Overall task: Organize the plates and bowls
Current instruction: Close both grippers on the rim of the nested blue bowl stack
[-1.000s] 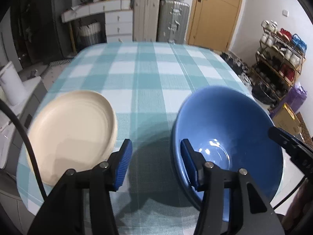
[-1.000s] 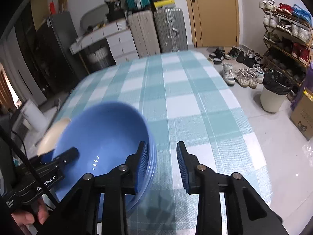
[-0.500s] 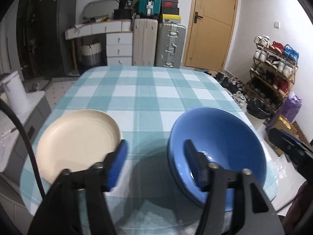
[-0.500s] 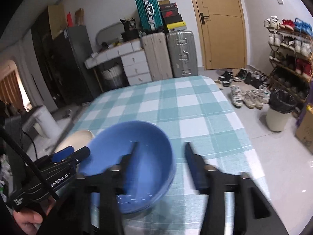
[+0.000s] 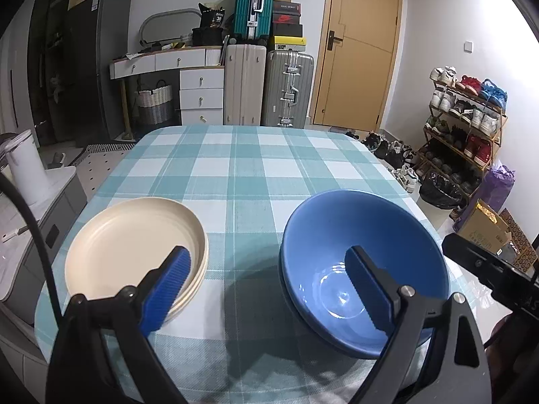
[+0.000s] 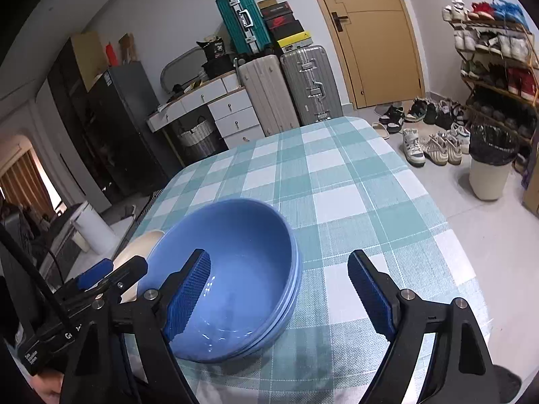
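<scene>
walls: pale grey | door (image 5: pixel 362 47): tan wood | suitcases (image 5: pixel 267 87) by white drawers (image 5: pixel 201 96) | shoe rack (image 5: pixel 463 118) right

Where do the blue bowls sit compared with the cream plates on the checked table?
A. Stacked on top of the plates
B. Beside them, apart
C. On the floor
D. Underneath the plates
B: the blue bowls rest on the tablecloth, clear of the cream plates.

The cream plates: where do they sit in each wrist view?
Left wrist: cream plates lower left, stacked, partly behind a finger.
Right wrist: only a sliver of them at left, behind the blue bowls.
Shared landmark: the teal suitcase against the back wall.
</scene>
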A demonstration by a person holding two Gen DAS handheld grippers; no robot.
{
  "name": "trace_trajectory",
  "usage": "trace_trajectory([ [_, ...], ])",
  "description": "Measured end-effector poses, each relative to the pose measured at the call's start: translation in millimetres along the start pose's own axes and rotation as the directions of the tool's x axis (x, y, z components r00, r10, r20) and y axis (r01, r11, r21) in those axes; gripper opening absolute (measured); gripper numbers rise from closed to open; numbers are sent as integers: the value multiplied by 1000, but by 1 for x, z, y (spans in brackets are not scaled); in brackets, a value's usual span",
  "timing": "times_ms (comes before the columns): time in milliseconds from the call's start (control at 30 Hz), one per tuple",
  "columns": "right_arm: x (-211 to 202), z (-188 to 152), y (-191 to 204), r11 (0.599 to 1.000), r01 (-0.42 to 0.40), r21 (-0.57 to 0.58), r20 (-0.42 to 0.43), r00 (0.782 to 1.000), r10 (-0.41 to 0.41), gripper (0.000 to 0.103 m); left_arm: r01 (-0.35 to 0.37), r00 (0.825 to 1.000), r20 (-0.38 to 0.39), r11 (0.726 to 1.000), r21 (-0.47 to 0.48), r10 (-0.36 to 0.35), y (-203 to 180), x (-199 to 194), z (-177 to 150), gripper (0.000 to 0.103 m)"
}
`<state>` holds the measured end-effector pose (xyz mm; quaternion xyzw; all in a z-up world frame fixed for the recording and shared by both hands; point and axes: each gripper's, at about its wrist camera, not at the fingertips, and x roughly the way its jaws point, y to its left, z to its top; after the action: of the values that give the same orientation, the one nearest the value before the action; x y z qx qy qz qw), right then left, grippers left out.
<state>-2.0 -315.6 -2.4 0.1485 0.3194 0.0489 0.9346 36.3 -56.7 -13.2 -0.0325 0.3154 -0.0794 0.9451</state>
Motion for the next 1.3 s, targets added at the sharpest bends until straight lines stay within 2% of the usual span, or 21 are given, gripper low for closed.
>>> trace_trajectory([
  [100, 2, 0, -1, 1000, -4, 0, -6, 1000, 4, 86, 16, 1000, -1, 1000, 9, -16, -2, 0, -1, 94],
  [267, 5, -1, 3, 1000, -22, -15, -24, 999, 21, 86, -18, 1000, 8, 999, 42, 17, -7, 0, -2, 94],
  [467, 9, -3, 8, 999, -18, -43, -35, 999, 17, 86, -9, 1000, -29, 1000, 12, 9, -3, 5, -1, 94],
  [833, 19, -1, 4, 1000, 3, -25, -60, 998, -5, 86, -18, 996, -83, 998, 55, 22, -13, 19, 1, 94],
  [933, 27, -1, 6, 999, 2, -33, -99, 995, -5, 78, -14, 995, -102, 999, 46, 18, -13, 25, 1, 94],
  [1100, 35, -1, 10, 999, 17, -50, -115, 993, -23, 77, -7, 990, -142, 999, 49, 14, -17, 36, 1, 94],
  [1233, 41, -1, 10, 998, 44, -55, -134, 990, -51, 67, 12, 986, -169, 999, 43, -4, -20, 42, 2, 93],
  [1300, 45, -1, 7, 996, 74, -40, -145, 986, -79, 64, 23, 983, -183, 999, 44, -15, -23, 46, 2, 93],
])
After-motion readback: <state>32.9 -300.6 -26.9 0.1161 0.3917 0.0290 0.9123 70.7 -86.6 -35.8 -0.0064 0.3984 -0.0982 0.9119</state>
